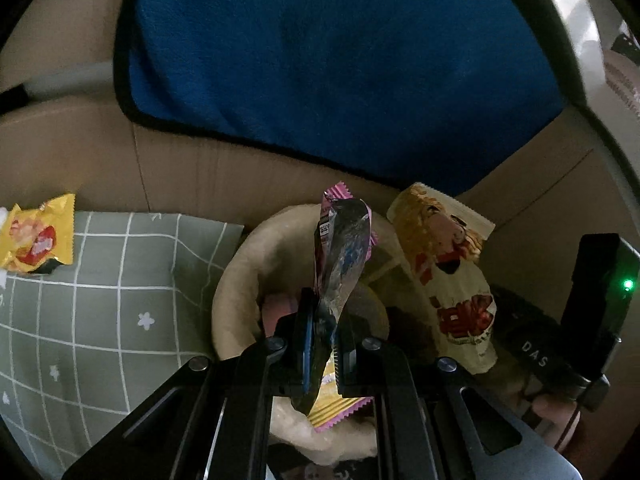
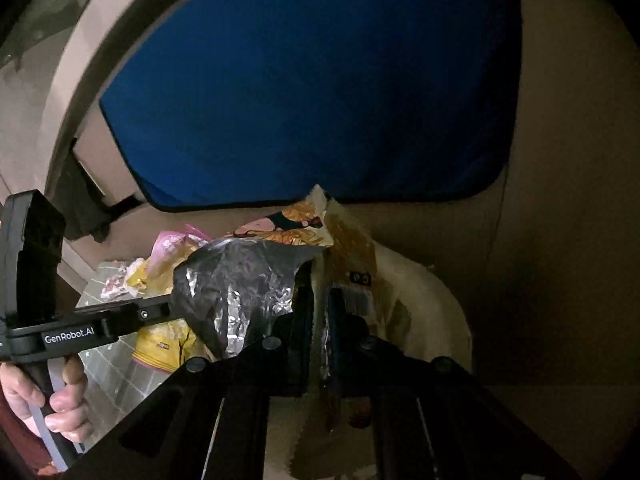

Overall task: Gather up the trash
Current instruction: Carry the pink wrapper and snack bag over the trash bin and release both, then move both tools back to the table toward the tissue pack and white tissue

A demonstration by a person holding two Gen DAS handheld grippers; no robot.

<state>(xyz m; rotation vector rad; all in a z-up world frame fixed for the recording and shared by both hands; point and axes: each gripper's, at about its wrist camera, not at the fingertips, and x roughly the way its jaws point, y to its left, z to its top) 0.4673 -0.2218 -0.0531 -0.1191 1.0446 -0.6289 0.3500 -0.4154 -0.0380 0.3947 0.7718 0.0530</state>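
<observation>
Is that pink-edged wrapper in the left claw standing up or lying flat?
Standing up. The pink-edged wrapper rises, crumpled, from the shut left gripper above the beige bowl.

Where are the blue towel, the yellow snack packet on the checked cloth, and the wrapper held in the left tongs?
blue towel (image 1: 340,68), left wrist view, middle.
yellow snack packet (image 1: 40,236), left wrist view, front face.
pink-edged wrapper (image 1: 344,248), left wrist view, foil inside.

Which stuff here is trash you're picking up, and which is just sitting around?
For the job:
pink-edged wrapper in the left gripper
cream snack bag in the right gripper
yellow packet
beige bin

Just lying about:
blue towel
checked cloth
</observation>
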